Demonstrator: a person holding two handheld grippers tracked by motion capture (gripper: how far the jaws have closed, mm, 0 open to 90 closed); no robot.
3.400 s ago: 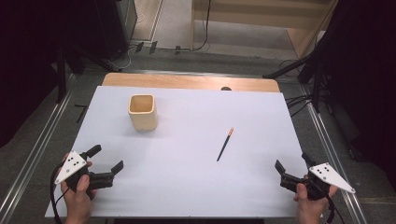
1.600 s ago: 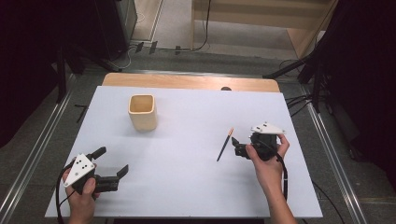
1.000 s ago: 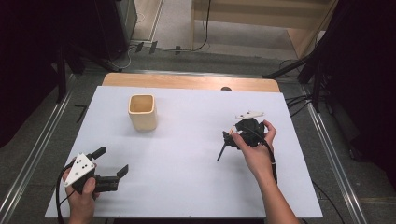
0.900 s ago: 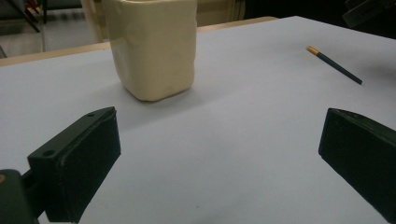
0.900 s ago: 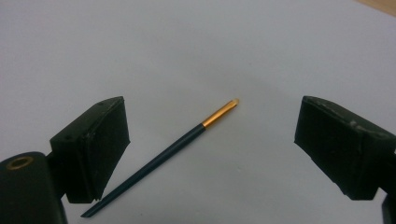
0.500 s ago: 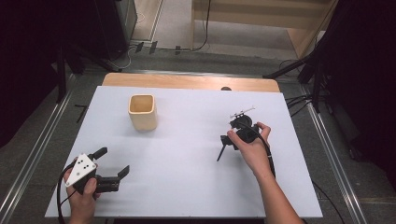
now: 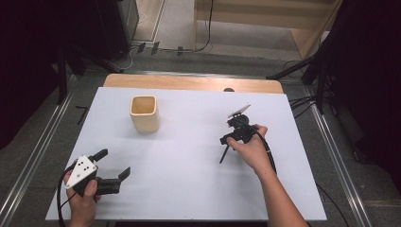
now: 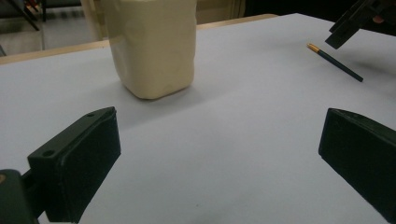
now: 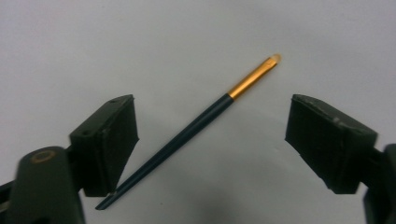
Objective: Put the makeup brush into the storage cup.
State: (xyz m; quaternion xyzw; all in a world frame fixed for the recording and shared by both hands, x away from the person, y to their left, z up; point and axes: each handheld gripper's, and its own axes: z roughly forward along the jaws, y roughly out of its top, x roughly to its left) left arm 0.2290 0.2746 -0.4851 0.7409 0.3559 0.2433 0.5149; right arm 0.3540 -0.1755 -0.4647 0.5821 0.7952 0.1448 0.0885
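white sheet covers the table (image 7: pixel 189 189), w/ a strip of bare wood along the far edge and dark floor, rails and cables around it. my right gripper (image 7: pixel 226 140) sits over the right-middle of the sheet, pointing down at a thin dark brush (image 9: pixel 196 123) w/ a gold band and pale tip. in the right gripper view my jaws are wide apart w/ the brush lying flat on the sheet between them, slanting from lower left up to upper right; its dark tail end runs just under the left jaw, can't tell if they touch, and the gold end is clear of the right jaw. nothing clamped. my left gripper (image 7: pixel 111 170) is near the front left corner, held low in my left hand (image 7: pixel 81 198), jaws also spread w/ nothing between them. its view looks across the sheet at the cream square cup (image 8: pixel 149 44), standing upright back left of centre, well apart from the brush.
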